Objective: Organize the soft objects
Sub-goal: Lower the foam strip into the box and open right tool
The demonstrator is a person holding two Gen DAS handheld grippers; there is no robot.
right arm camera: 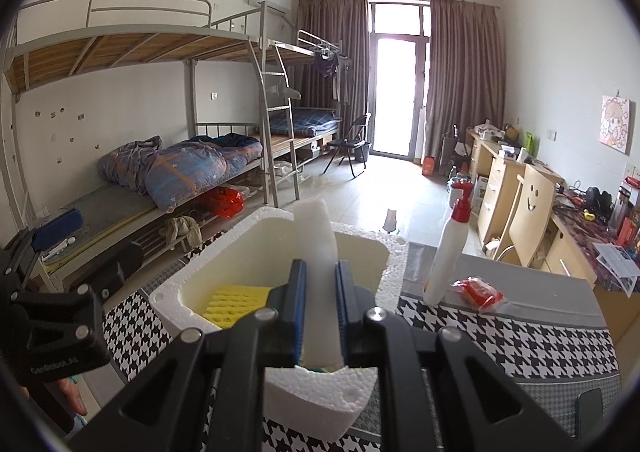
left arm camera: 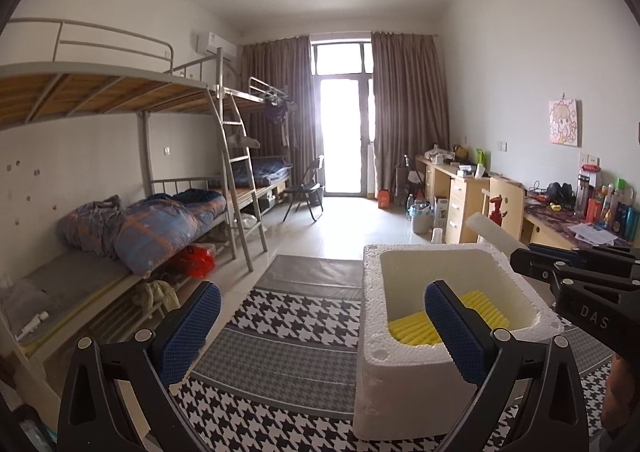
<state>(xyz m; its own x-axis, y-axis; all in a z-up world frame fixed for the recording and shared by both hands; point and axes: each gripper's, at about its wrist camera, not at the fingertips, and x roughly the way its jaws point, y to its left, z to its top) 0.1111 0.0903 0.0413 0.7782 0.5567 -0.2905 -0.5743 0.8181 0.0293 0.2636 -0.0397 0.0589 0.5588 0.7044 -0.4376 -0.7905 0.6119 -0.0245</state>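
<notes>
White foam strip [right arm camera: 316, 252]: pinched between the pads of your right gripper [right arm camera: 320, 312], jaws narrow on it, strip squeezed thin at the grip and sticking out ahead, tilted up. It hangs above the open styrofoam box [right arm camera: 276, 392], so you look set to lower it in. Yellow ridged sponge [right arm camera: 236, 302] lies on the box floor already; 1 soft item sorted, by my read, and this strip would be number 2.

Left gripper [left arm camera: 320, 326]: fingers wide, nothing between them, held just short of the box's near wall. Probably parked there to steady the box, which is light and could slide on the houndstooth mat [left arm camera: 280, 316].

Outward: white pump bottle with red top [right arm camera: 450, 248] stands beyond the box on the mat, red packet [right arm camera: 478, 292] lying beside it. The bottle looks rigid, so likely not for the box.
</notes>
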